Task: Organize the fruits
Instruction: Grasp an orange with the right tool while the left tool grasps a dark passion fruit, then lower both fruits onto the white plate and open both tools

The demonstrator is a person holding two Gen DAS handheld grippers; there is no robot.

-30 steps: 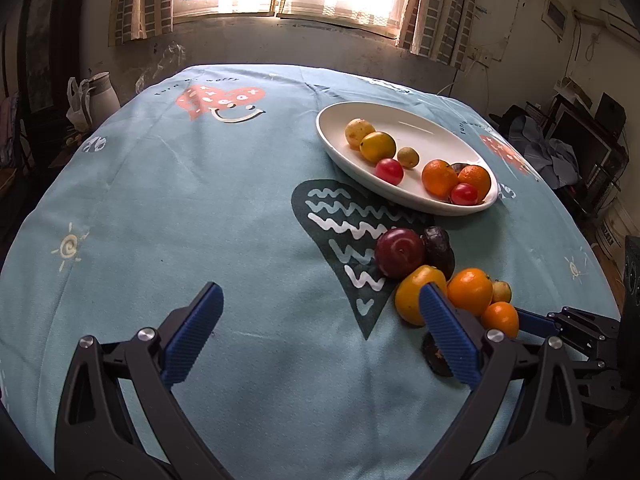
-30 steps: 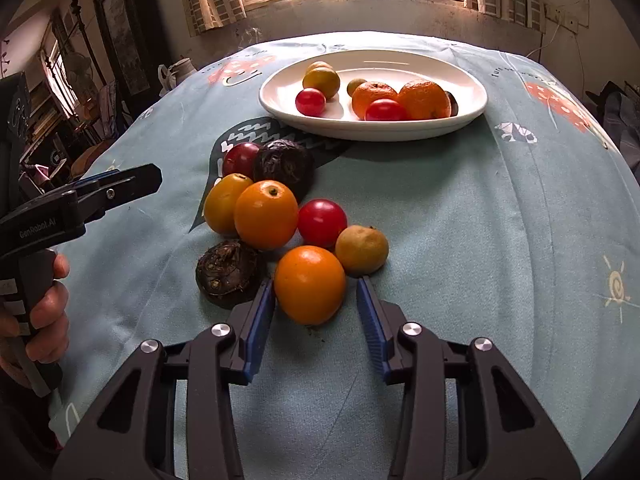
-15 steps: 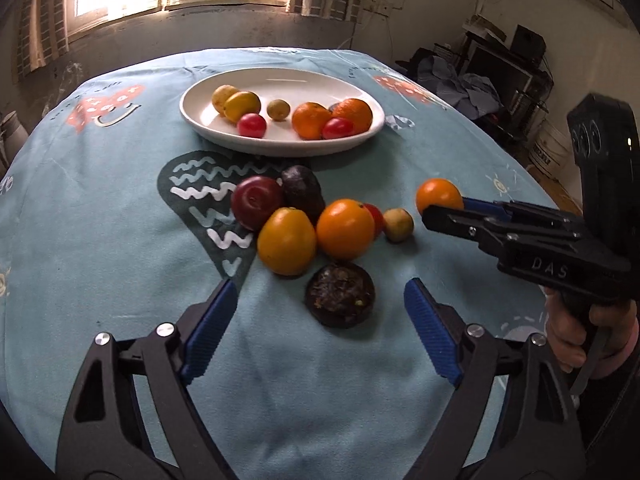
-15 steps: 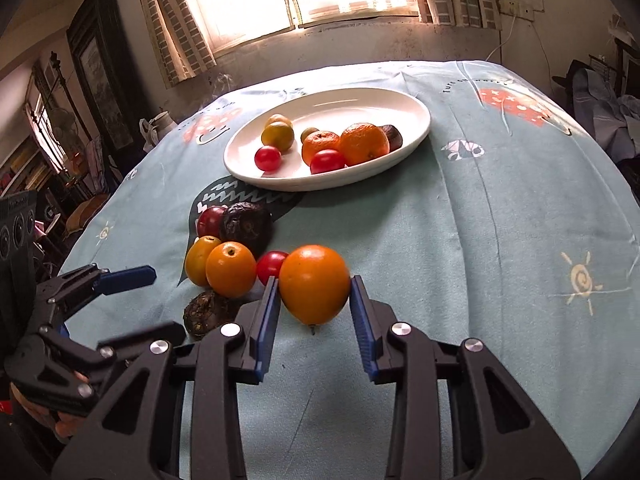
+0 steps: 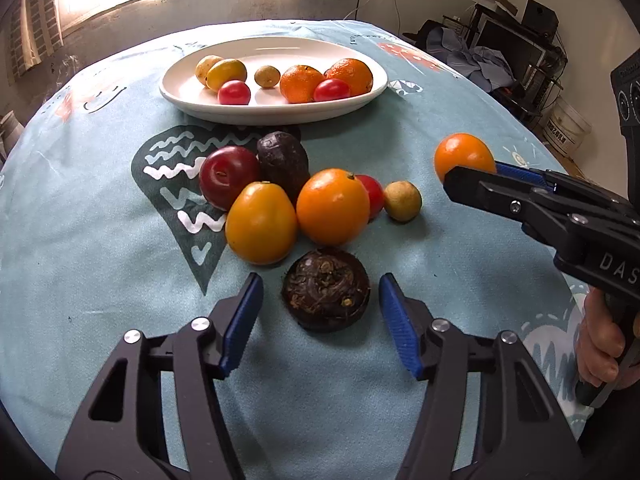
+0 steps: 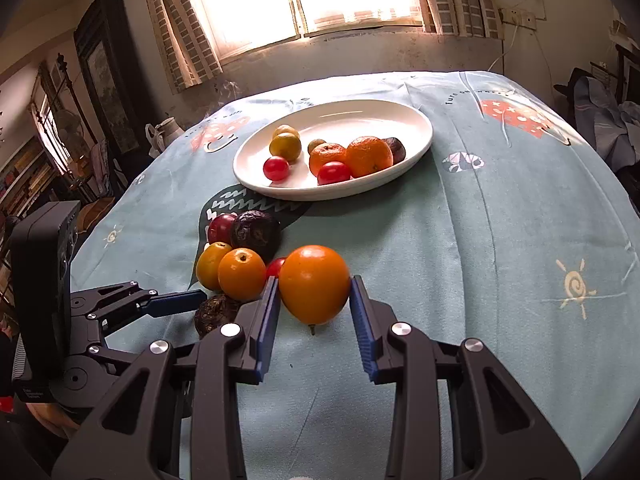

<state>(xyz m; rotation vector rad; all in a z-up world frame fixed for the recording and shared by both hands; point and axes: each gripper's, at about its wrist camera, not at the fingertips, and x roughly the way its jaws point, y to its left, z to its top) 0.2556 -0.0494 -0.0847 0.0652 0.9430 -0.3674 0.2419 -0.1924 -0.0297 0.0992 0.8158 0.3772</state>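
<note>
Gripping orange fruit (image 6: 314, 283), right tongs (image 6: 314, 312).

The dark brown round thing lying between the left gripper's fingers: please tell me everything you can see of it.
The dark brown fruit is squat and round, with a rough, wrinkled, dried-looking skin and a knotted centre facing up. It lies on the blue tablecloth, just in front of the pile of loose fruit. The left gripper is closing around it, but its blue pads do not touch it yet.
</note>
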